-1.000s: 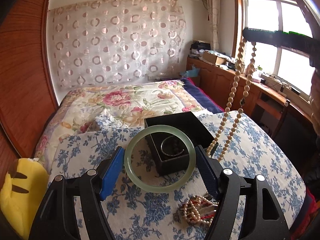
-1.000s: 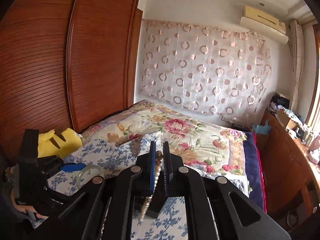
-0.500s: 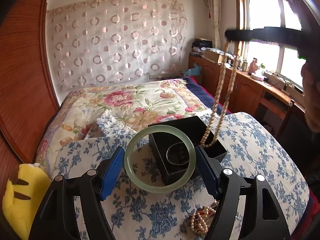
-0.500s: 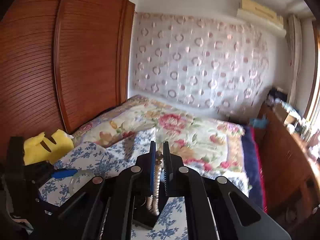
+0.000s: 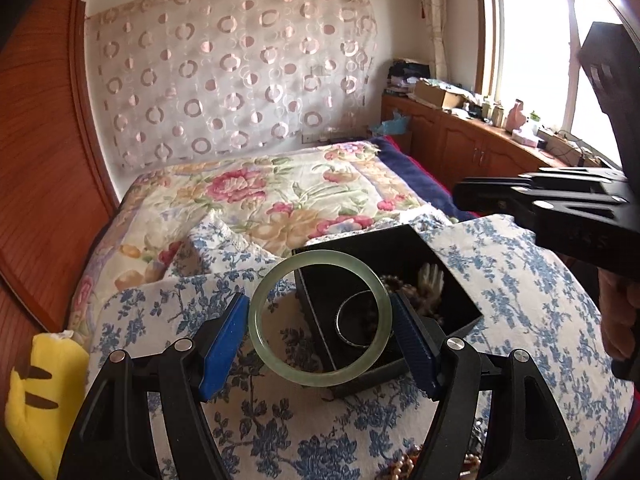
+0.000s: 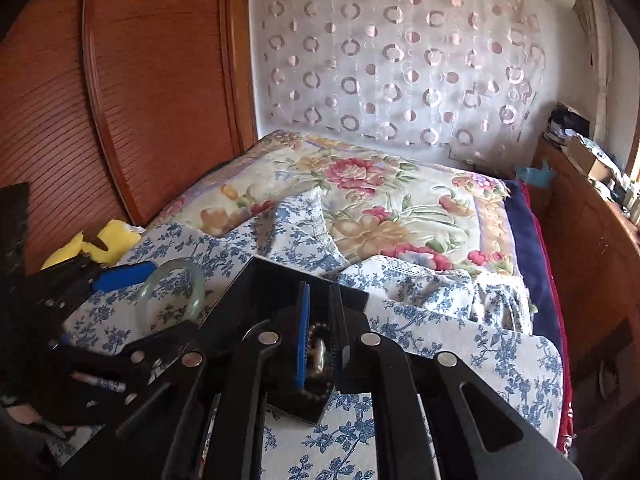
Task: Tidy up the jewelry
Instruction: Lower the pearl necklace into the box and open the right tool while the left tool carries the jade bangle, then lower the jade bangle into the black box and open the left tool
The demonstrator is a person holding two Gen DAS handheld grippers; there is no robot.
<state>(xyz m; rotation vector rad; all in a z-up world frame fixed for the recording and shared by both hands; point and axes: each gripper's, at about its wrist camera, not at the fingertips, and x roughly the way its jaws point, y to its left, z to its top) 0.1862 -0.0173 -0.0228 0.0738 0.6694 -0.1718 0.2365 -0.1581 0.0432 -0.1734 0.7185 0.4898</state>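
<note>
L gripper (image 5: 320, 330) pinches bangle (image 5: 319, 317) at frame center, just over box (image 5: 384, 248). R gripper (image 6: 320, 334) fingers slightly apart above box w/ beads (image 5: 430, 286) inside. Judgement: lower bangle flat into box, then release.

A pale green bangle (image 5: 319, 317) is held between the blue pads of the left gripper (image 5: 320, 338), above an open black box (image 5: 448, 280) set on a bed (image 5: 280, 192).
</note>
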